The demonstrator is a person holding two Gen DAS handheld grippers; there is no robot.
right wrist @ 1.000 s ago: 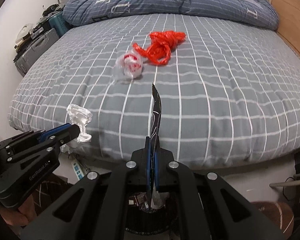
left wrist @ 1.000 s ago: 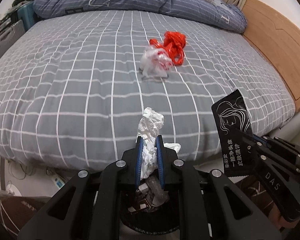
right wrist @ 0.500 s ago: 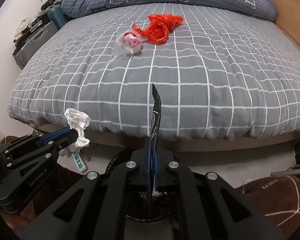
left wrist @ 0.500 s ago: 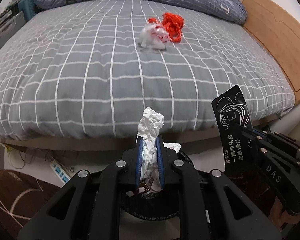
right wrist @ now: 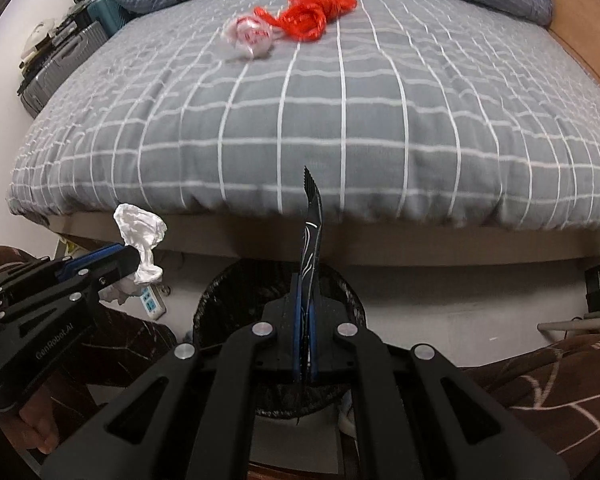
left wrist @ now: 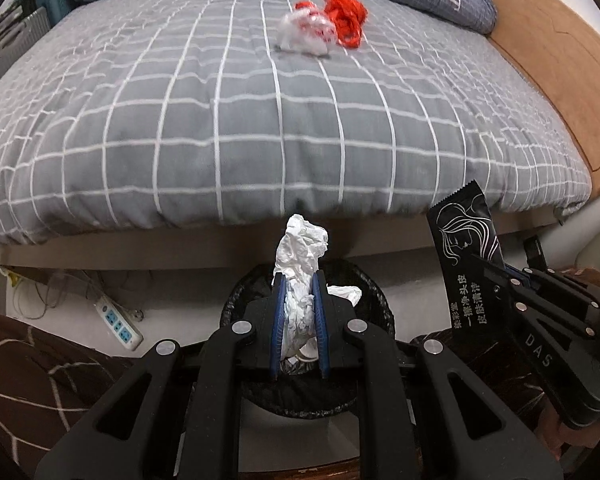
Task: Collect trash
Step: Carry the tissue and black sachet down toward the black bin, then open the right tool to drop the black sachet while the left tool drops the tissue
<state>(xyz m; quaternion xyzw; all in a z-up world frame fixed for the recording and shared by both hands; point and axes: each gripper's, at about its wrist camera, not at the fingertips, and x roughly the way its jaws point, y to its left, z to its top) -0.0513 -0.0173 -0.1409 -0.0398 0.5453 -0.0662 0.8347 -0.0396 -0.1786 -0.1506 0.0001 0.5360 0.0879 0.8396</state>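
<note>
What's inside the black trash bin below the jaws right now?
Through the trash bin opening only a black liner and a scrap of white tissue show; the left gripper and its crumpled tissue cover the rest.

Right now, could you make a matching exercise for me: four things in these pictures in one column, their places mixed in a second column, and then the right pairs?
Things:
1. white tissue
2. black sachet
3. red string
4. trash bin

Places:
A. on the floor, below both grippers
B. lying on the bed
C. clamped in the left gripper
D. clamped in the right gripper

Pairs: 1-C, 2-D, 3-B, 4-A
</note>
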